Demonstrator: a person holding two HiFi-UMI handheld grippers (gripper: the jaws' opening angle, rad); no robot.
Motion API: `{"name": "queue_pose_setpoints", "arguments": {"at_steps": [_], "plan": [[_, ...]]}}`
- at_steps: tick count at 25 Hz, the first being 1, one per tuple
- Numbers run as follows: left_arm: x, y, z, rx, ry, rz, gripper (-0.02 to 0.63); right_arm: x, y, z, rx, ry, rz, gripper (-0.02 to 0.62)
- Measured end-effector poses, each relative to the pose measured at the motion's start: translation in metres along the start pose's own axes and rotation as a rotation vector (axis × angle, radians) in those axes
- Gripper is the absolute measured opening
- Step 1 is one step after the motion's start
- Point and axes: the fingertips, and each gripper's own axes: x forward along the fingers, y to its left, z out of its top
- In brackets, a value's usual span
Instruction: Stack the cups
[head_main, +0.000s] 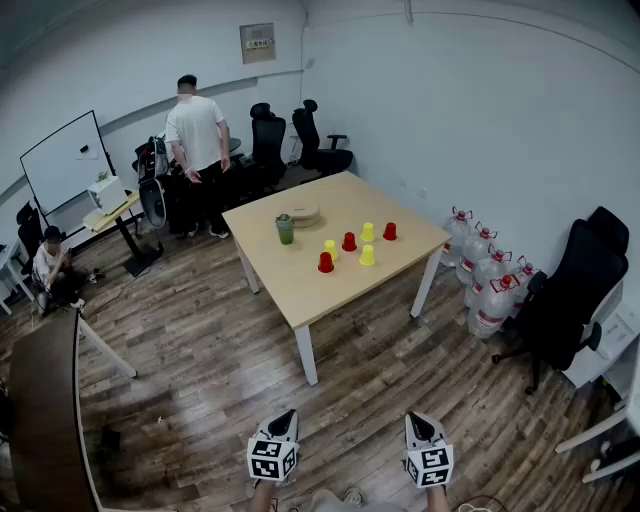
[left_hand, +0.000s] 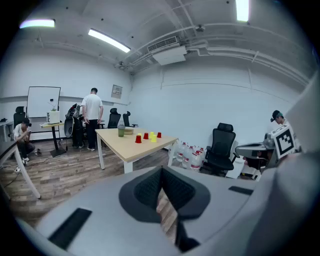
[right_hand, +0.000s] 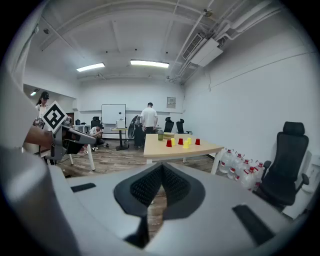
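Several small cups, red and yellow, stand upside down on the far half of a light wooden table (head_main: 300, 290). Among them are a red cup (head_main: 326, 262) at the near left, a yellow cup (head_main: 367, 255) and a red cup (head_main: 389, 231) at the right. Both grippers hang low over the floor, well short of the table. My left gripper (head_main: 285, 416) is shut and holds nothing, pads (left_hand: 150, 187) meeting at the tip. My right gripper (head_main: 418, 418) is likewise shut and empty, its pads (right_hand: 175, 185) pressed together. The cups show small and distant as red cup (left_hand: 138, 139) and red cup (right_hand: 169, 143).
A green jar (head_main: 285, 229) and a flat round dish (head_main: 304, 212) sit on the table behind the cups. Water bottles (head_main: 485, 275) and a black chair (head_main: 570, 295) stand to the right. A person (head_main: 198, 150) stands beyond the table, another sits at the left (head_main: 52, 265).
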Motion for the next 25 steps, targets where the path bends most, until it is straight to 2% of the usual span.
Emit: {"name": "queue_pose_setpoints", "arguments": {"at_steps": [13,19,21,25], "plan": [[0.001,-0.005,0.001,0.006,-0.004,-0.004,0.011,-0.001,0.0,-0.004,-0.001,0.001,0.013,0.003],[0.0,-0.006,0.001,0.007,-0.007,0.0,0.011,0.0,0.001,-0.002,0.015,-0.046,0.023,0.015],[0.0,-0.008,0.0,0.005,-0.009,0.001,0.011,0.002,0.006,-0.003,0.024,-0.046,0.053,0.218],[0.001,-0.012,-0.003,0.002,-0.005,0.003,0.011,0.002,0.01,-0.004,0.03,-0.051,0.077,0.325]]}}
